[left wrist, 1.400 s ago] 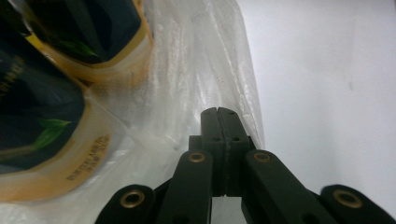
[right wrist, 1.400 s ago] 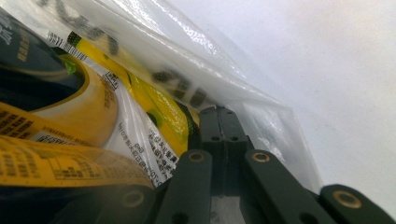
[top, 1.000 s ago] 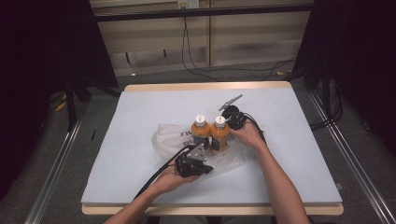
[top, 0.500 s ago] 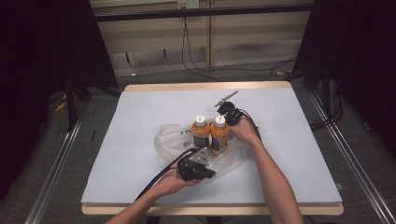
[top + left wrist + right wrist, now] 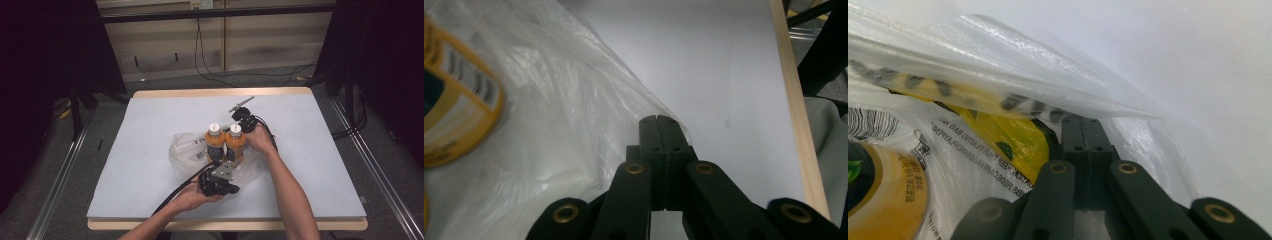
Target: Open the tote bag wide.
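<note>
both tongs, left tongs [image 5: 658,122] and right tongs [image 5: 1083,122], pinch the crinkled clear plastic bag [image 5: 187,150] around two orange juice bottles [image 5: 226,145] between them; next, lift its edges up evenly.

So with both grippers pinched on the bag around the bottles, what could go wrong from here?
1. The two orange bottles stand upright, side by side; tugging the clear plastic bag could tip them.
2. The left gripper and right gripper each pinch only thin film, which may slip or tear.
</note>
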Available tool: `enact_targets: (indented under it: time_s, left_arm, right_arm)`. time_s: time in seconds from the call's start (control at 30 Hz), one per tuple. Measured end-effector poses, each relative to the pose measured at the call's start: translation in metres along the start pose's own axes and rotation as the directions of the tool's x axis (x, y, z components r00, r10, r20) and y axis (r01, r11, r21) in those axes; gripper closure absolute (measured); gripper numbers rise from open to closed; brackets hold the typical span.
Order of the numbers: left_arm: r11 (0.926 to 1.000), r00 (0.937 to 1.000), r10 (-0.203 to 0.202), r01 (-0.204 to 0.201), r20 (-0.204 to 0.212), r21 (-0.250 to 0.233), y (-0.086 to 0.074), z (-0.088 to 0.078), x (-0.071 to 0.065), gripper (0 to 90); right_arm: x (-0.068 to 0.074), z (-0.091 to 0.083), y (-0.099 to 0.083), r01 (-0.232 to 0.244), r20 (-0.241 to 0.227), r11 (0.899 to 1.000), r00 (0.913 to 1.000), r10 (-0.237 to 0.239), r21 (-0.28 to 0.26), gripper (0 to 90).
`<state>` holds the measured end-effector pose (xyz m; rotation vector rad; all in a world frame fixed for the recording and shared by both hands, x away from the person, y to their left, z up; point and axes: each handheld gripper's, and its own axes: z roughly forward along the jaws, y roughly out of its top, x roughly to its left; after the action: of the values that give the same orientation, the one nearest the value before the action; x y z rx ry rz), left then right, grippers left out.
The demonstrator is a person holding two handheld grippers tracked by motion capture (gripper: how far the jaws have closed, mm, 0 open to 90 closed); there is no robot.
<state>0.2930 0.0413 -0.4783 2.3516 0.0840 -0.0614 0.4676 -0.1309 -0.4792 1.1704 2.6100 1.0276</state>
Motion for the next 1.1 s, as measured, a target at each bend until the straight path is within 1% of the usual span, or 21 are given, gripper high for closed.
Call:
enact_targets:
  time_s: [0.03,0.1,0.13,0.17,0.2,0.23,0.37,0.43,0.5,0.53,0.57,0.63,0.67,0.77,0.83,0.87,0.93,0.97,1.03,1.07,1.1]
  left_arm:
    - [0.9999,1.0,0.003,-0.003,0.003,0.014,0.001,0.0,0.0,90.0]
    - [1.0,1.0,-0.002,0.002,0.002,-0.001,0.0,0.001,-0.001,90.0]
    - [0.9998,1.0,0.006,-0.006,0.006,0.021,0.001,-0.001,-0.001,90.0]
    - [1.0,0.9999,-0.004,0.004,0.01,0.001,0.0,0.0,-0.002,90.0]
    - [1.0,0.9998,-0.003,0.003,0.019,0.003,0.0,0.0,-0.003,90.0]
    - [0.9998,0.9998,0.0,0.0,0.022,0.018,0.0,-0.001,-0.003,90.0]
    - [1.0,0.9995,0.005,-0.006,0.03,0.006,0.0,0.0,-0.005,90.0]
    - [0.9996,0.9996,0.005,-0.005,0.029,0.026,0.0,-0.002,-0.005,90.0]
    - [0.9996,0.9995,0.007,-0.008,0.032,0.026,0.0,-0.002,-0.005,90.0]
    - [1.0,0.9994,0.007,-0.007,0.034,0.006,-0.001,-0.001,-0.006,90.0]
    - [0.9999,0.9995,0.005,-0.006,0.033,0.013,-0.001,-0.001,-0.007,90.0]
    - [1.0,0.9992,0.007,-0.007,0.039,0.004,-0.001,-0.001,-0.008,90.0]
    - [1.0,0.999,0.009,-0.009,0.043,0.003,-0.001,0.0,-0.009,90.0]
    - [0.9992,0.999,0.018,-0.019,0.04,0.034,0.0,-0.003,-0.01,90.0]
    - [0.9992,0.999,0.017,-0.019,0.042,0.034,0.0,-0.003,-0.01,90.0]
    - [0.9994,0.999,0.009,-0.011,0.043,0.033,0.0,-0.003,-0.01,90.0]
    - [0.9993,0.9989,0.005,-0.007,0.046,0.036,0.0,-0.003,-0.01,90.0]
    - [0.9999,0.9987,-0.005,0.004,0.051,0.012,-0.001,-0.002,-0.01,90.0]
    - [0.9998,0.9984,-0.017,0.017,0.054,0.005,-0.001,-0.002,-0.009,90.0]
    - [0.9999,0.9987,-0.014,0.014,0.048,0.009,-0.001,-0.003,-0.008,90.0]
    - [0.9998,0.998,-0.02,0.02,0.059,0.003,-0.002,-0.003,-0.007,90.0]
  right_arm:
    - [-0.001,0.001,0.0,0.0,0.0,1.0,1.0,0.0,-0.004,90.0]
    - [-0.001,0.001,0.002,-0.009,0.006,1.0,0.9999,0.009,0.0,90.0]
    - [-0.001,0.002,0.002,-0.013,0.008,1.0,0.9999,0.013,-0.002,90.0]
    - [-0.001,0.003,0.003,-0.001,0.014,1.0,0.9999,0.001,-0.004,90.0]
    - [0.0,0.003,0.004,-0.01,0.019,1.0,0.9998,0.01,0.003,90.0]
    - [0.0,0.004,0.006,0.003,0.028,1.0,0.9996,-0.003,0.004,90.0]
    - [-0.002,0.006,0.009,0.0,0.036,1.0,0.9993,0.0,0.003,90.0]
    - [-0.003,0.007,0.01,-0.007,0.045,1.0,0.9989,0.007,0.0,90.0]
    - [-0.003,0.009,0.012,-0.009,0.053,1.0,0.9985,0.01,-0.01,90.0]
    - [-0.003,0.01,0.013,-0.014,0.059,1.0,0.9981,0.014,-0.008,90.0]
    - [-0.003,0.01,0.013,-0.019,0.06,1.0,0.998,0.019,-0.007,90.0]
    - [-0.003,0.011,0.015,-0.022,0.066,1.0,0.9976,0.022,-0.004,90.0]
    - [-0.003,0.011,0.015,-0.016,0.072,1.0,0.9973,0.016,-0.006,90.0]
    - [-0.002,0.014,0.018,-0.008,0.102,1.0,0.9947,0.01,-0.012,90.0]
    - [-0.001,0.015,0.02,-0.013,0.116,1.0,0.9931,0.015,-0.011,90.0]
    - [-0.002,0.016,0.02,-0.003,0.119,1.0,0.9929,0.005,-0.016,90.0]
    - [0.0,0.017,0.022,-0.007,0.136,1.0,0.9907,0.008,-0.007,90.0]
    - [-0.001,0.017,0.023,-0.003,0.134,1.0,0.991,0.004,-0.006,90.0]
    - [0.0,0.016,0.023,-0.02,0.116,1.0,0.993,0.02,-0.004,90.0]
    - [0.0,0.015,0.022,-0.021,0.109,1.0,0.9938,0.02,0.003,90.0]
    - [0.001,0.014,0.022,-0.02,0.104,1.0,0.9943,0.02,0.004,90.0]
